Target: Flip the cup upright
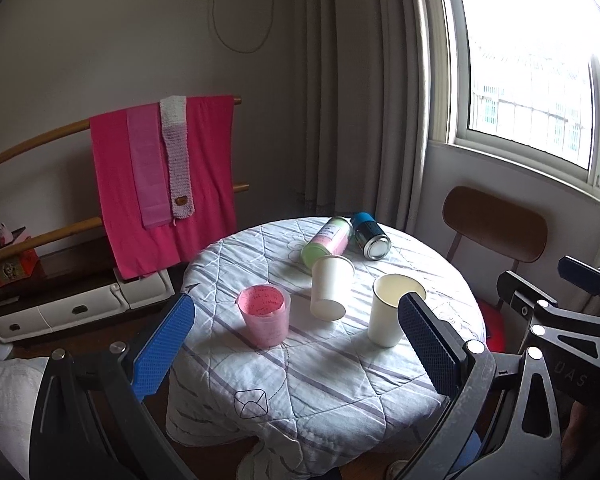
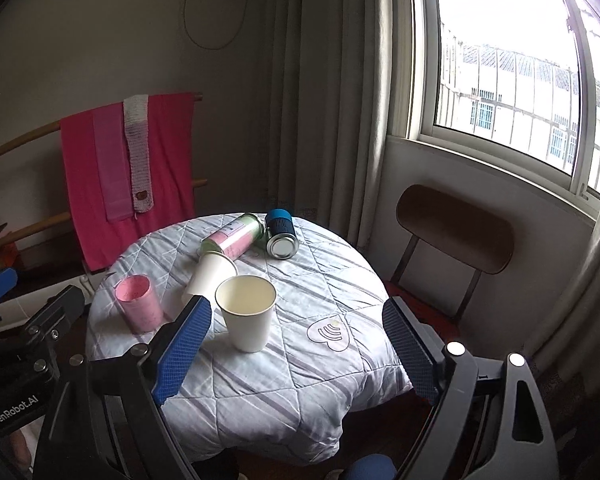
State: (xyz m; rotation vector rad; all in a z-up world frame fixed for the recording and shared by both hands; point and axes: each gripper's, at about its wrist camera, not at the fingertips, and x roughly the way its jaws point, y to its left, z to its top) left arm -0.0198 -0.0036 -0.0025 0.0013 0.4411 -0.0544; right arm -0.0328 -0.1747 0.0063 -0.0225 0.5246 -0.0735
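Left wrist: pink cup point(image 1: 264, 315) holds pink paper.

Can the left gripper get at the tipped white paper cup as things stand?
Probably yes. The left gripper is open, and the tipped paper cup lies ahead between the pink cup and the upright paper cup, with nothing directly in front of it.

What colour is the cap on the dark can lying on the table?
Blue cap on the dark can; clearest in the right wrist view.
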